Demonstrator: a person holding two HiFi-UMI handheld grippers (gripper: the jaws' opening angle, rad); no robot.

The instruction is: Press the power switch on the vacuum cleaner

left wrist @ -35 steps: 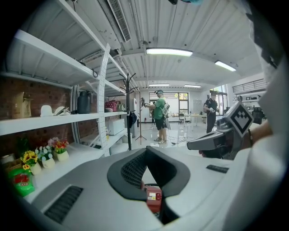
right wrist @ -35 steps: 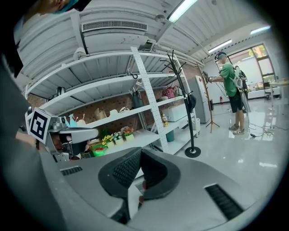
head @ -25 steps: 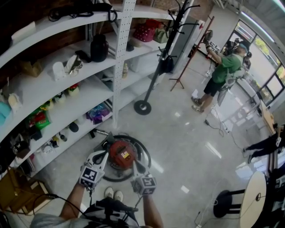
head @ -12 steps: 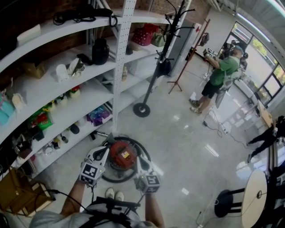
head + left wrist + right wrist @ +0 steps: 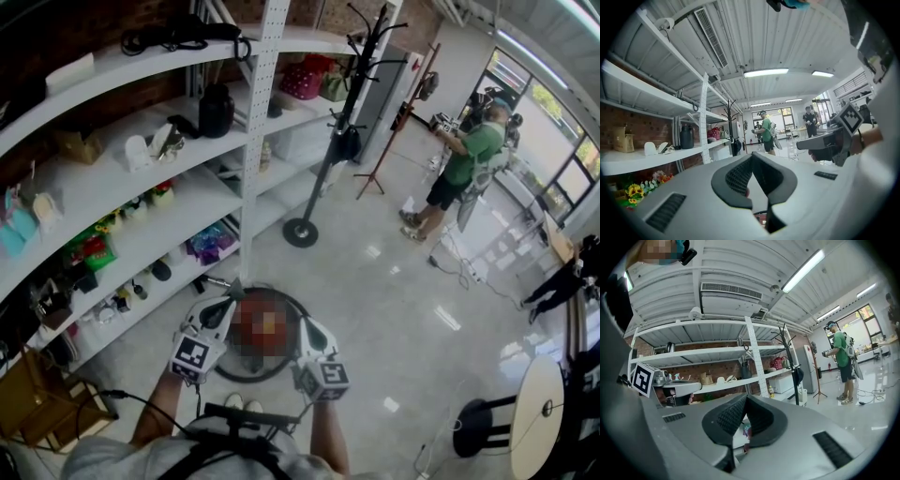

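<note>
1. Open floor point(image 5: 403, 309) lies free to the right of the vacuum cleaner point(image 5: 258, 337).
2. Shelving point(image 5: 141, 234) stands close along its left side.
3. Coat stand base point(image 5: 300, 232) sits beyond, apart.

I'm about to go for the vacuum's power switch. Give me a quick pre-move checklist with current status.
1. Vacuum cleaner on the floor between both grippers: ok.
2. Power switch located: cannot tell. The vacuum's top is blurred in the head view and absent from both gripper views.
3. Left gripper jaws shut, empty: ok.
4. Right gripper jaws shut, empty: ok.
5. A gripper aimed down at the vacuum: not ok. Both gripper views face out toward the shelves.
6. Bystander in green well away: ok.
</note>
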